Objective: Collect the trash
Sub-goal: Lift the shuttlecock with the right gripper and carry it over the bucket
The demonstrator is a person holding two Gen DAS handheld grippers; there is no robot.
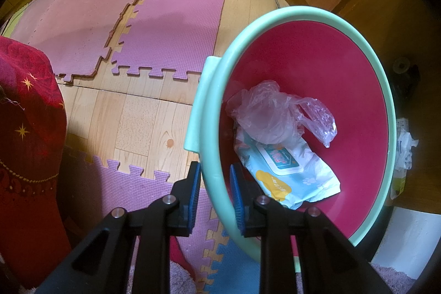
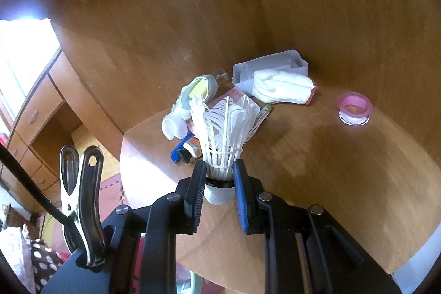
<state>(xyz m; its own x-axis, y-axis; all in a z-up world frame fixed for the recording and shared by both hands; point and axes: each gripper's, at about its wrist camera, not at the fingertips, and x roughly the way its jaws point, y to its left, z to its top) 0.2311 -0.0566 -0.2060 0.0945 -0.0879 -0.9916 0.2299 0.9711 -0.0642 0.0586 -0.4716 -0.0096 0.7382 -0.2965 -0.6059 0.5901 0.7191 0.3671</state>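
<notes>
Right wrist view: the right gripper point(image 2: 219, 178) grasps a shuttlecock point(image 2: 224, 134) above the table point(image 2: 317, 156). Left gripper point(image 1: 215, 190) clamps the basin point(image 1: 275, 15) rim; carry it over steadily before releasing.

Left wrist view: basin point(image 1: 278, 18) held at the near rim between the jaws of the left gripper point(image 1: 215, 194), one jaw outside the wall, the other inside. In the basin: wipes pack point(image 1: 286, 170) at the bottom, plastic bag point(image 1: 275, 112) lying on top of its far end. Foam mats point(image 1: 171, 21) on the floor point(image 1: 132, 120), left of the basin.

Right wrist view: shuttlecock point(image 2: 226, 134) between the jaws of the right gripper point(image 2: 220, 183), feathers pointing away. Behind it, on the table point(image 2: 317, 156): clutter pile point(image 2: 190, 106) to the left, tray point(image 2: 270, 65) farther back with folded cloth point(image 2: 281, 87) against its near side. Small cup point(image 2: 354, 108) alone at right, well apart from the pile.
</notes>
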